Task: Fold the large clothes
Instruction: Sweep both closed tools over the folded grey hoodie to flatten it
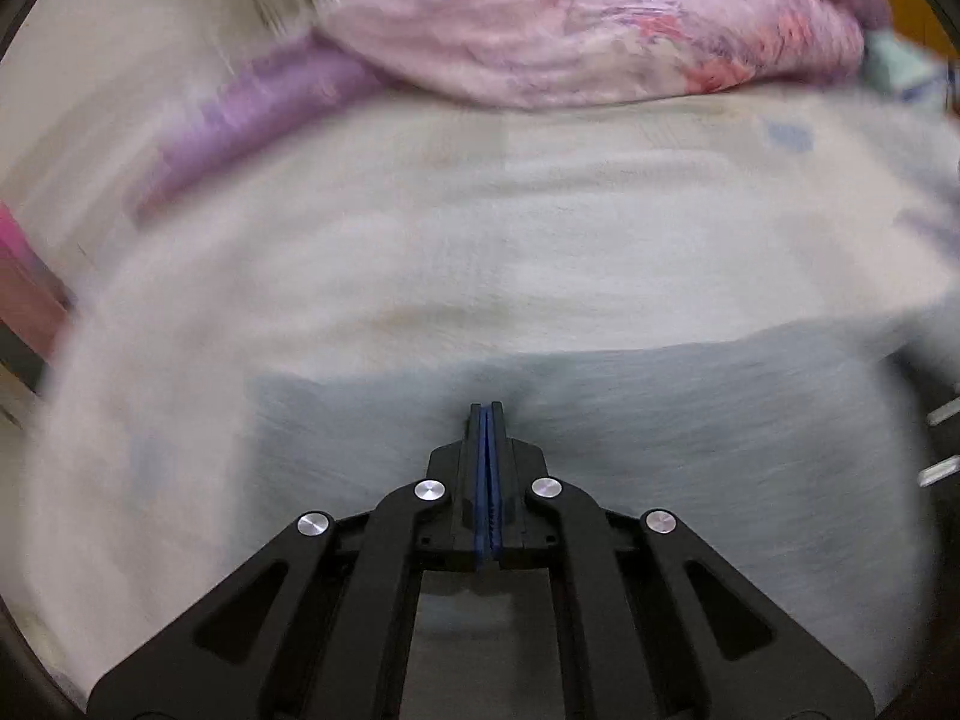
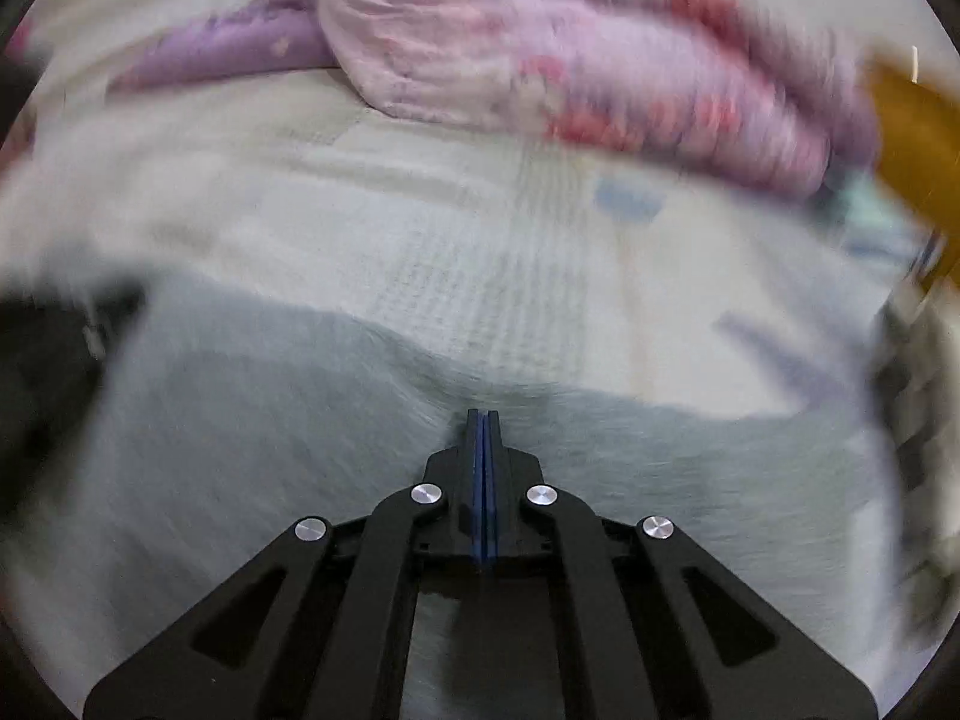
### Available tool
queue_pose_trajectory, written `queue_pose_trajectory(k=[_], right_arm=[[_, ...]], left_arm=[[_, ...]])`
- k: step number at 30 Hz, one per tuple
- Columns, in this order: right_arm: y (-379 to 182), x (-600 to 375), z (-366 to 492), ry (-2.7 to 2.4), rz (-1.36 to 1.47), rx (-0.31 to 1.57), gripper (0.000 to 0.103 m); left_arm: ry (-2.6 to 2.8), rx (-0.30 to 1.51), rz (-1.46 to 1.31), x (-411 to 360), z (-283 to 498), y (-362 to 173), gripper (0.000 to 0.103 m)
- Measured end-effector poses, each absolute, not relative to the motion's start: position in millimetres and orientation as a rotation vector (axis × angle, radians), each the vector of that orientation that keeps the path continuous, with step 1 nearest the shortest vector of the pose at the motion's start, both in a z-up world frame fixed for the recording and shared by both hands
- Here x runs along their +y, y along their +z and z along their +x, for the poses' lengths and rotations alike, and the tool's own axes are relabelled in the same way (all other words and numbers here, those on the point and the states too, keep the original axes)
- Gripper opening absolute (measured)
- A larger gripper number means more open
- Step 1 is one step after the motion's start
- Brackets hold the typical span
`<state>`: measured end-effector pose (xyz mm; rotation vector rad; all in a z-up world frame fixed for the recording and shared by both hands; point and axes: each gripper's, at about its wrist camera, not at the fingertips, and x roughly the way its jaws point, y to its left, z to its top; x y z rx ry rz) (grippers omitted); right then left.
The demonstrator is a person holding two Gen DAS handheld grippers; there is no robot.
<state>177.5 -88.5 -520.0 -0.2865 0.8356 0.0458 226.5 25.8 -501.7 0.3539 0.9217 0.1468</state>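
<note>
Both grippers, the left gripper (image 1: 486,414) and right gripper (image 2: 483,420), have their blue pads pressed together right at the far edge of the pale grey-green garment (image 1: 630,420), apparently pinching it as it drapes over the near part of the bed (image 1: 480,228). My worry is the soft, fuzzy knit slipping out of such a thin pinch, or one side sagging so the fold lands crooked. Behind it sit a waffle-textured cream cover and a puffy, rumpled pink floral quilt (image 1: 600,36)
</note>
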Motion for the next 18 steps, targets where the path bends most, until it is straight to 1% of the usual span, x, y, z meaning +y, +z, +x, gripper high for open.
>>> queue_pose_trajectory(k=[2,4,6,7,8,10,11,14,18], right_arm=[[-519,-104,169,0.013,-0.293,0.798,0.0],[-517,-113,159,0.008,-0.332,0.753,0.0],[-509,-124,151,-0.074,-0.357,0.741,0.0],[-504,-136,150,-0.111,-0.303,0.775,0.0],[-501,-147,155,-0.181,-0.275,0.812,0.0],[-484,-182,148,-0.274,-0.051,0.915,0.003],[-476,-192,144,-0.262,0.064,0.941,0.003],[-465,-171,145,-0.085,0.211,1.061,0.003],[-455,-117,166,0.173,0.349,1.087,0.003]], left_arm=[[0.252,0.938,0.36,59,233,-510,0.003],[0.212,0.965,0.225,105,235,-510,0.003],[0.222,0.952,0.29,112,234,-499,0.003],[0.3,0.94,0.374,113,233,-496,0.003],[0.37,0.962,0.386,126,231,-488,0.003],[0.346,1.027,0.204,149,224,-471,0.003],[0.318,1.049,0.146,152,220,-464,0.003],[0.132,1.053,0.207,105,204,-445,0.003],[-0.057,1.089,0.117,48,198,-440,0.003]])
